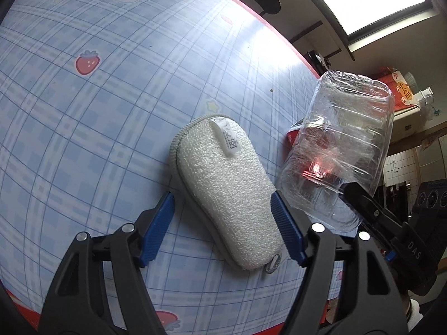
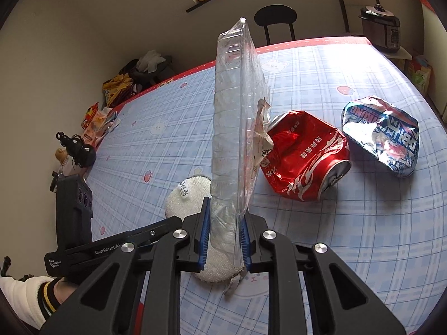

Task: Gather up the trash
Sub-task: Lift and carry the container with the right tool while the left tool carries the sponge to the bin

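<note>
My right gripper [image 2: 223,234] is shut on a clear plastic clamshell container [image 2: 234,128], held upright above the table; the container also shows in the left wrist view [image 1: 343,150], with the right gripper's black finger at its lower edge. My left gripper [image 1: 223,229] is open, its blue pads on either side of a white sponge [image 1: 226,192] that lies on the table; the sponge also shows in the right wrist view [image 2: 187,195]. A crushed red can [image 2: 304,156] and a crumpled blue-and-white wrapper [image 2: 382,136] lie on the table to the right.
The table has a blue plaid cloth [image 1: 111,111] with a red edge. Snack packets [image 2: 97,122] and a black object [image 2: 81,150] sit at its far left edge. A black chair [image 2: 275,19] stands behind it, a pressure cooker [image 2: 381,28] at the back right.
</note>
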Demonstrator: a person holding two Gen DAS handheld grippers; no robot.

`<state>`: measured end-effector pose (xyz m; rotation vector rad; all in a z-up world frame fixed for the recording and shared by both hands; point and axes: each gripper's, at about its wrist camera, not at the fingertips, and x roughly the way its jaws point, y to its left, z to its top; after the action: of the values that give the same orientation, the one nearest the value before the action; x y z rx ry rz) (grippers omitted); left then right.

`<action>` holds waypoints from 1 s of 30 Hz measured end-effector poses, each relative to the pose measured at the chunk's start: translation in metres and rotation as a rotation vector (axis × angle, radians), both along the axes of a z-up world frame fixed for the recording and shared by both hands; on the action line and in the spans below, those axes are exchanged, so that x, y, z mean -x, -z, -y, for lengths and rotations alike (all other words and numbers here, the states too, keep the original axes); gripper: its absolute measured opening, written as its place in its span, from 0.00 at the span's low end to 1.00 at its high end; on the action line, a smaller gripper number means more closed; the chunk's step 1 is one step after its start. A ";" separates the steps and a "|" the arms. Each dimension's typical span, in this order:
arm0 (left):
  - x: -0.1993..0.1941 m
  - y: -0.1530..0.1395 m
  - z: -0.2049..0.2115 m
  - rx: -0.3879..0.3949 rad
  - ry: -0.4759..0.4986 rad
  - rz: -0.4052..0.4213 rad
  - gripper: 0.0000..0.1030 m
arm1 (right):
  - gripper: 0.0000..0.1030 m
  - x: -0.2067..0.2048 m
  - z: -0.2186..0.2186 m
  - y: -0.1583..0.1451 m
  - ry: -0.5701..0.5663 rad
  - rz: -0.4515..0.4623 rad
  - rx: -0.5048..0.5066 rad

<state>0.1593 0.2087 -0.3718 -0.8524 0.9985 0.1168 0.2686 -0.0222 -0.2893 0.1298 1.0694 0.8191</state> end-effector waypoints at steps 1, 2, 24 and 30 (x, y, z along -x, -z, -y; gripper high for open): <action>0.000 0.000 0.000 0.006 -0.009 0.009 0.69 | 0.20 0.000 0.001 0.000 0.000 -0.001 -0.001; -0.001 0.000 0.000 0.009 -0.016 0.016 0.69 | 0.20 0.000 0.001 0.001 0.001 -0.002 -0.001; -0.018 -0.006 0.007 0.230 0.006 0.146 0.37 | 0.20 -0.003 0.007 0.002 0.021 -0.021 -0.019; -0.027 0.004 0.032 0.210 0.077 0.089 0.33 | 0.21 -0.004 0.008 0.002 0.031 -0.027 -0.015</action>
<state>0.1865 0.1763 -0.3757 -1.0009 0.9693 -0.0927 0.2728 -0.0305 -0.2916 0.1705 1.0840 0.7996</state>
